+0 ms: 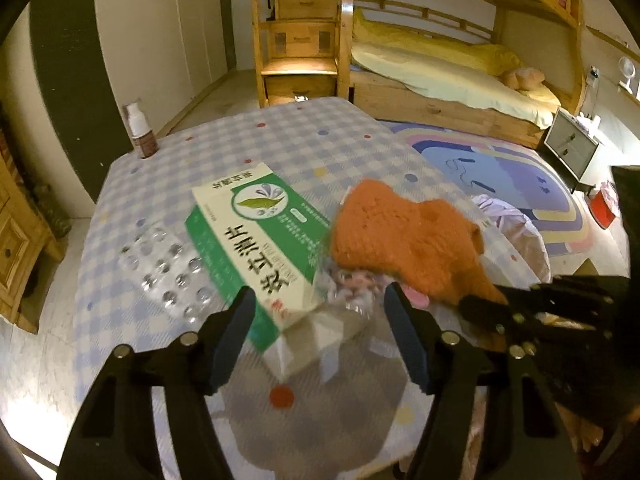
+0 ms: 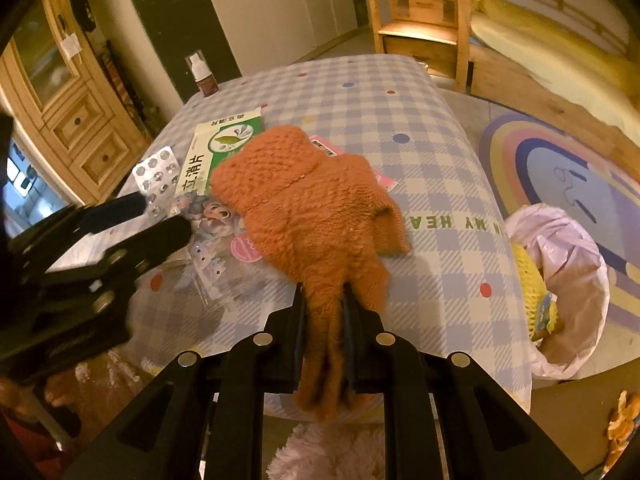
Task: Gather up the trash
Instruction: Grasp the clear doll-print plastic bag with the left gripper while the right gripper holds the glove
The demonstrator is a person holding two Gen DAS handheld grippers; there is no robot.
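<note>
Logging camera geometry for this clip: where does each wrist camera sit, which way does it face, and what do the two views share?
Left wrist: sits behind the open left gripper, facing across the checked table toward the bunk bed; the right gripper enters from the right.
Right wrist: sits behind the right gripper, shut on the orange cloth, facing along the table; the left gripper shows at left, the lined bin at right.
Shared: cloth, green box, blister pack, brown bottle.
</note>
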